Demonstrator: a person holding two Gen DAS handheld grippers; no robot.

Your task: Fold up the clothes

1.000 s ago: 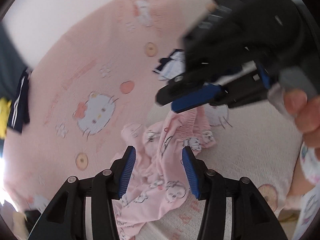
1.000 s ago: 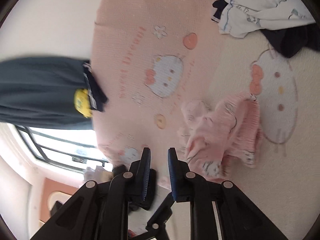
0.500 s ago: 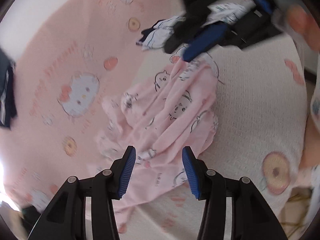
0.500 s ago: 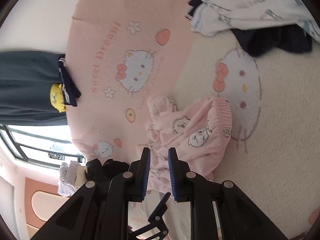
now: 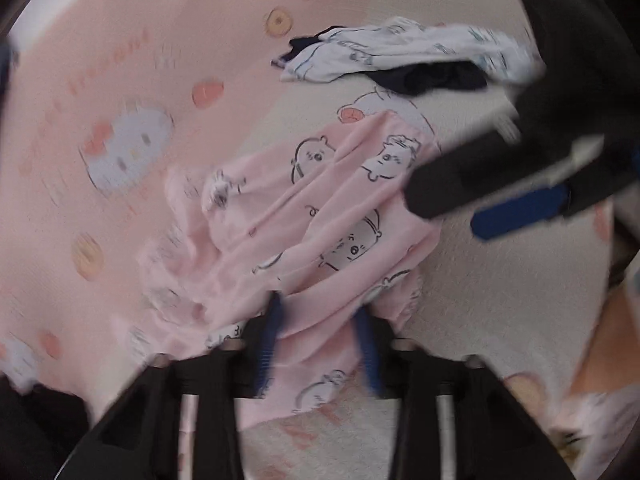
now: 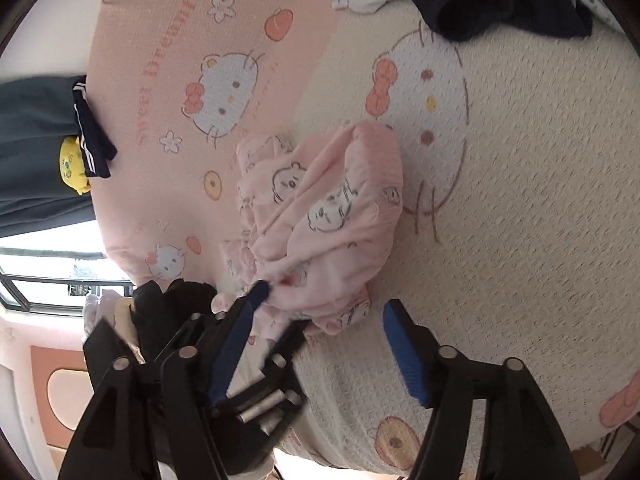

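A crumpled pink garment (image 5: 328, 208) printed with cartoon faces lies on the bed cover (image 5: 120, 60). My left gripper (image 5: 316, 308) is at its near edge. The jaws are closing with a sheet of the pink fabric between the blurred blue pads, which still stand apart. My right gripper (image 5: 444, 220) hovers over the garment's right side. In the right wrist view the right gripper (image 6: 324, 296) is opening wide, and the near edge of the pink garment (image 6: 332, 208) lies between its pads. One left finger (image 6: 296, 330) reaches into the cloth just below.
A heap of white and navy clothes (image 5: 400, 56) lies further back on the bed (image 6: 500, 12). A dark garment with a yellow figure (image 6: 36, 152) hangs at the left, above a window (image 6: 40, 272). The bed's front edge (image 6: 360, 452) is close. A person's arm (image 5: 600, 340) is at the right.
Both grippers have come down onto the pink garment. The right gripper's jaws went from nearly shut to wide open. The left pads have drawn closer together around the fabric.
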